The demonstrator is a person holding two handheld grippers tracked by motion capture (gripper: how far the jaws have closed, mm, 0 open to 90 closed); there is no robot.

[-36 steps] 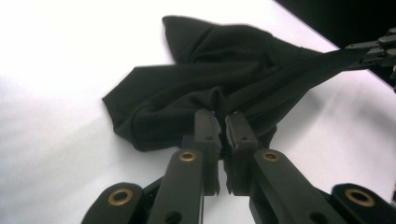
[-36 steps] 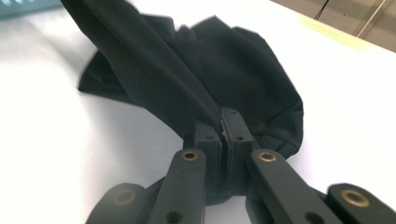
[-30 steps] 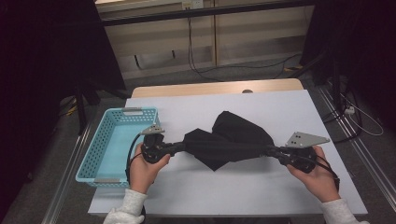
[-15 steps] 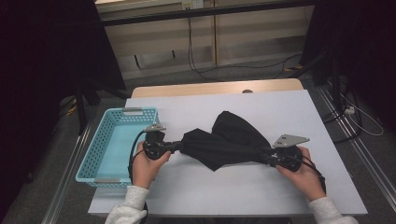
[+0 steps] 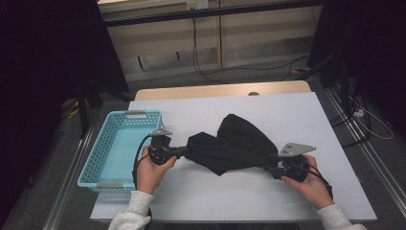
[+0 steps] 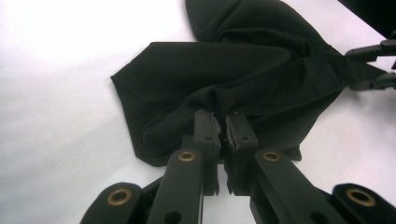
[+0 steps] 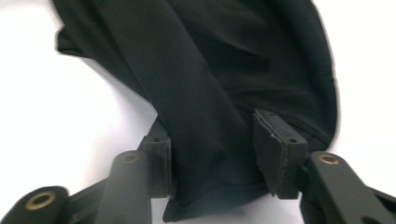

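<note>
The black cloth (image 5: 234, 146) lies bunched on the white surface (image 5: 297, 115), its right end now sunk from where it hung a second ago. The right hand-held gripper (image 5: 274, 167) has just been opening its jaws, the fabric loose between them: likely a release to lay it flat. The left hand-held gripper (image 5: 184, 152) is clenched on the left corner, just beside the blue basket (image 5: 103, 143).

- The left gripper (image 5: 184, 152), held low in the left hand (image 5: 152, 168), points right, jaws pinched tight on cloth.
- The right gripper (image 5: 269, 164), in the right hand (image 5: 311, 184), points left; its jaws have just been opening, cloth lying loose between them.
</note>
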